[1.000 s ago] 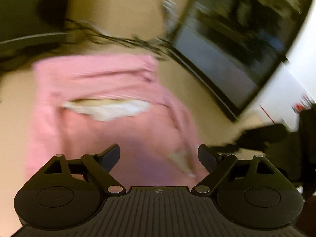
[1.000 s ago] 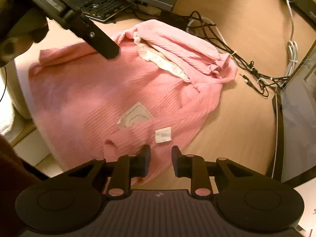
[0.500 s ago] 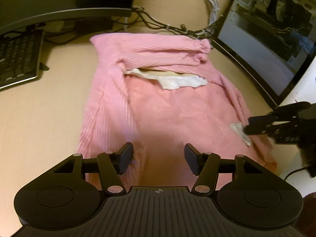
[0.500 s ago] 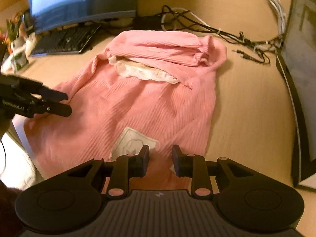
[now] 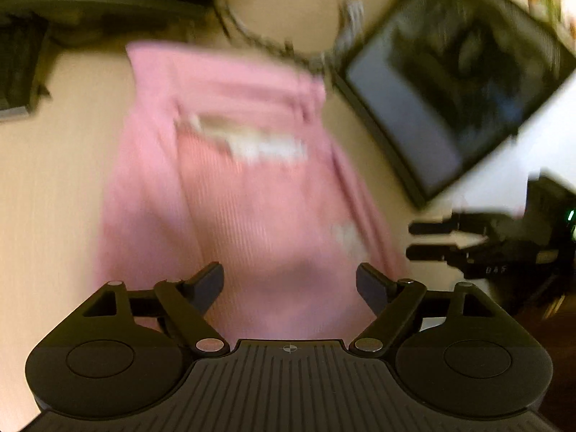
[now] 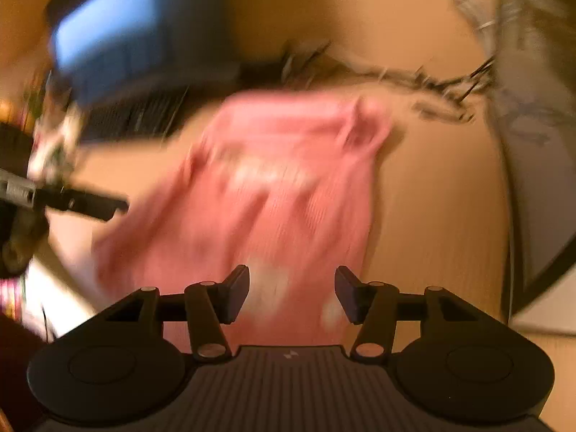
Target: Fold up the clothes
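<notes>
Both views are smeared by motion blur. The pink garment (image 5: 230,194) shows no clear ribs, and its white label (image 6: 270,176) cannot be read. Beyond the tongs, the cables (image 6: 424,79) are only streaks. The keyboard (image 5: 14,68) is cut off by the left edge.

Both frames blurred; the left gripper (image 5: 289,282) has its jaws spread wide with nothing between them; the right gripper (image 6: 291,289) likewise parted and empty; each gripper appears off to the other's side, fingers pointing inward.
</notes>
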The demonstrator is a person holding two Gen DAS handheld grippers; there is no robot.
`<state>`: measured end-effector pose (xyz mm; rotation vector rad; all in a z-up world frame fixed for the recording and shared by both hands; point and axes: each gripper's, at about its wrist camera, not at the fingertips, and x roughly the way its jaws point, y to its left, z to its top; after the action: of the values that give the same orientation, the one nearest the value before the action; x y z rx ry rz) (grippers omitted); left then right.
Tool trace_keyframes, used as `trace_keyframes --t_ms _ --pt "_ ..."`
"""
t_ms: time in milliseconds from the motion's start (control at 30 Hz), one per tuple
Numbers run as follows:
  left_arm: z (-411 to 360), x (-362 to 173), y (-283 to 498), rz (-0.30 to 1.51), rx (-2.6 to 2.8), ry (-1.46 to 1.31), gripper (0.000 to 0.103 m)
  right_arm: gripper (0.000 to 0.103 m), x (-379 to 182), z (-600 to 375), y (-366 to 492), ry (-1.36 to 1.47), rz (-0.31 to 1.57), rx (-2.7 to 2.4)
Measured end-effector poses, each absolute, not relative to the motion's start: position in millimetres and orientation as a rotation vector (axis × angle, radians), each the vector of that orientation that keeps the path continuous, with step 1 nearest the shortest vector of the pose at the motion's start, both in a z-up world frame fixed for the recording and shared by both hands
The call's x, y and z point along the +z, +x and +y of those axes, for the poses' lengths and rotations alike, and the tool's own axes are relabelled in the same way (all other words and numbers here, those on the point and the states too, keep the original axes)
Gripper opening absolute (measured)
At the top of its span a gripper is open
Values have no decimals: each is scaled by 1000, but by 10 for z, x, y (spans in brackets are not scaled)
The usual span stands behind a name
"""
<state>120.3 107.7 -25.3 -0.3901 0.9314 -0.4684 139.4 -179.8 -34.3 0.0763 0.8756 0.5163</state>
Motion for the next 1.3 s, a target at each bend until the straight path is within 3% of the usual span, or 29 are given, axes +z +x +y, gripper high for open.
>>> trace_keyframes --t_ms 100,167,233,367,467,533,667,700,767,833,900,1000,1167,1200,1233,1300 --pt "1313 -69 1523 851 -404 -486 83 52 -325 -1590 1774 95 813 484" --pt "1314 -72 1792 832 -362 -483 72 39 -318 -1436 2028 99 772 466" --pt "1315 -76 2061 812 -320 -479 61 37 -310 -1282 2281 103 732 447" --pt "1175 -126 2511 781 -311 -431 59 37 -488 -1048 2816 28 725 417" --pt "1170 -273 2802 814 -245 -419 61 36 -899 -1077 3204 10 840 334" --pt "1231 -454 2929 873 -217 -445 56 36 -1059 -1152 3295 18 856 334" --pt "1272 -472 3021 897 -251 -424 58 38 -907 -1292 3330 45 829 334" --pt "1299 -426 3015 898 -257 -433 62 40 -833 -1349 3331 66 809 327" --pt "1399 -330 3000 886 -270 -481 73 55 -705 -1494 3421 143 788 316" --pt "1532 -268 2995 866 -275 -550 83 57 -686 -1482 3599 176 787 344" --pt "1643 -267 3044 872 -264 -609 83 56 -686 -1441 3790 199 790 378" --pt "1706 -292 3112 902 -242 -618 83 42 -854 -1131 4000 118 820 428" --pt "1745 -143 2924 904 -229 -573 87 36 -1090 -804 4017 -4 865 464" --pt "1768 -92 2839 894 -232 -571 91 29 -1089 -767 3983 -28 862 469" --pt "1789 -39 2753 883 -236 -571 94 12 -1089 -730 3949 -53 859 473" --pt "1833 51 2571 856 -256 -593 95 4 -1037 -666 3863 -91 841 478"
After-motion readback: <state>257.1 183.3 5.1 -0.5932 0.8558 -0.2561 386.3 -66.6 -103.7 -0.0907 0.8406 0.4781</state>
